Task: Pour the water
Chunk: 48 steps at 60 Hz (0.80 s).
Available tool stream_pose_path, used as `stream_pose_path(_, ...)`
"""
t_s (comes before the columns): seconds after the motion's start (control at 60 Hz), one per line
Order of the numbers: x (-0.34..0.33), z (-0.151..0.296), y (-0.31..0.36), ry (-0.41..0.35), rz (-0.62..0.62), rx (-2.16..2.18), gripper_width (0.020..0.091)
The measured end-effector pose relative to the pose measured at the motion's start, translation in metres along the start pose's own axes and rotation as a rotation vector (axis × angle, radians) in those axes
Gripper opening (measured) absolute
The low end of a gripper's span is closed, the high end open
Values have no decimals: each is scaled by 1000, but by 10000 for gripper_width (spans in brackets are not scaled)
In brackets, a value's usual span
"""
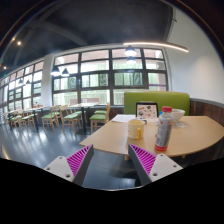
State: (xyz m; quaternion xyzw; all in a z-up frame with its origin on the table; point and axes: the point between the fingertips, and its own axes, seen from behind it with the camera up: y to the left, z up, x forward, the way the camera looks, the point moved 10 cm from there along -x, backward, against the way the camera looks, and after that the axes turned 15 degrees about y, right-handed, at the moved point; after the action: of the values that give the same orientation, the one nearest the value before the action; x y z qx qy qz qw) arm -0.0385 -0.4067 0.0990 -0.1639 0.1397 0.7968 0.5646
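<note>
Showing the tool (111, 160) spread wide and holding nothing, short of the desk (200, 135) bearing a bottle (163, 130).

Tongs (110, 160) held open before a counter (200, 134)

Beyond the fingers — a bottle (163, 130) and cup (137, 128) standing near each other.

Gripper (111, 165): two fingers visible. Each finger has a pale grey to white outer body, angular in outline, tapering toward the tip. Inner faces carry magenta pads (79, 158) marked with a darker striped or zigzag pattern. Cables, screws and labels cannot be made out.
</note>
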Motion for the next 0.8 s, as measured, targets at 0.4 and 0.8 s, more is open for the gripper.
stream_pose_path(0.4, 26, 13, -114, -160, -263, -39, 798)
stream_pose_path(0.8, 129, 44, -193, -222, -283, 95, 689)
